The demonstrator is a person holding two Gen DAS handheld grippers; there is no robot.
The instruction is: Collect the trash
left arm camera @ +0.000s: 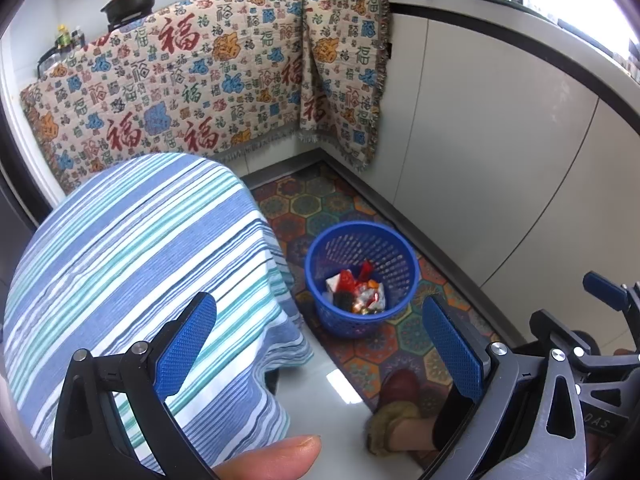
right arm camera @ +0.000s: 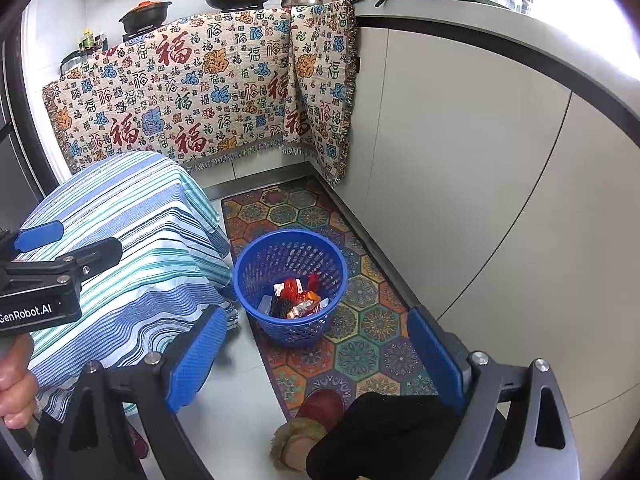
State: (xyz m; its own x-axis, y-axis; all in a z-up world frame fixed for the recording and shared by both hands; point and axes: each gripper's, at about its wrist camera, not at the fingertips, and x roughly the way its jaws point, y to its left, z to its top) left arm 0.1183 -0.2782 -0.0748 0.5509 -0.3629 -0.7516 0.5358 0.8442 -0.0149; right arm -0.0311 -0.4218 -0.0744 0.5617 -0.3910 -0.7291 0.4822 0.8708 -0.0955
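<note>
Partly hidden in the left wrist view: the bottom of the blue basket (left arm camera: 362, 278), buried under crumpled red, white and silver wrappers (left arm camera: 358, 290) too tangled to tell apart. Cut off at the bottom edge, a fingertip (left arm camera: 276, 456) and a fur-trimmed red slipper (left arm camera: 394, 404) near the basket on the patterned mat (left arm camera: 320, 208). Left tongs (left arm camera: 320, 354) spread wide, released, gripping nothing, the basket framed between the blue pads. At the right edge, only part of the right tongs (left arm camera: 600, 320), state impossible to tell from this side. Left of the basket, a striped cloth (left arm camera: 132, 264) draped over a surface.

From the right wrist view, more of the mat (right arm camera: 360, 344) beyond the basket (right arm camera: 290, 286), the wrappers (right arm camera: 298, 300) again inside it. Seen only here: a hand (right arm camera: 14, 384) on the left tongs (right arm camera: 60, 248) and a dark trouser leg (right arm camera: 384, 436). Right tongs (right arm camera: 314, 358) wide apart, empty, touching nothing.
</note>
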